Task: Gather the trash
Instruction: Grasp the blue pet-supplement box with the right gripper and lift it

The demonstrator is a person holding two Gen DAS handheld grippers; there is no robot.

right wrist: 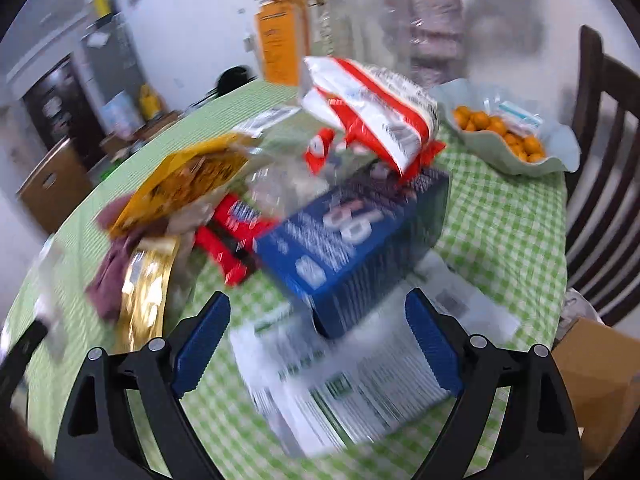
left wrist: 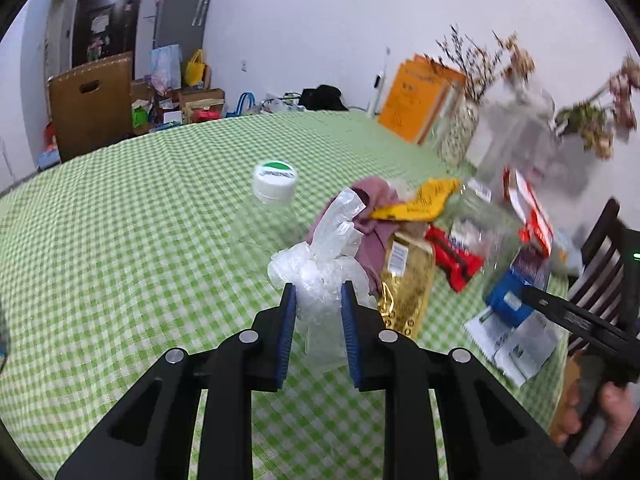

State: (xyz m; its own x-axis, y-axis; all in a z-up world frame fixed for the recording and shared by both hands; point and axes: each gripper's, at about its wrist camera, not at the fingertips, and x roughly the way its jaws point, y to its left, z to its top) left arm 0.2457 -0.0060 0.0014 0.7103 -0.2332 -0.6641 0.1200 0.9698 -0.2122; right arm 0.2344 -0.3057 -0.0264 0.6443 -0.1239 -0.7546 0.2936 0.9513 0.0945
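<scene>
My left hand-held gripper (left wrist: 318, 296) is closed on the crumpled clear plastic bag (left wrist: 320, 276), held above the green-checked tabletop (left wrist: 140, 240). My right hand-held gripper (right wrist: 318, 336) is spread wide and empty; the blue box (right wrist: 352, 240) lies straight ahead, just beyond its fingertips, its long axis running away to the right, so the right hand is nearer.
</scene>
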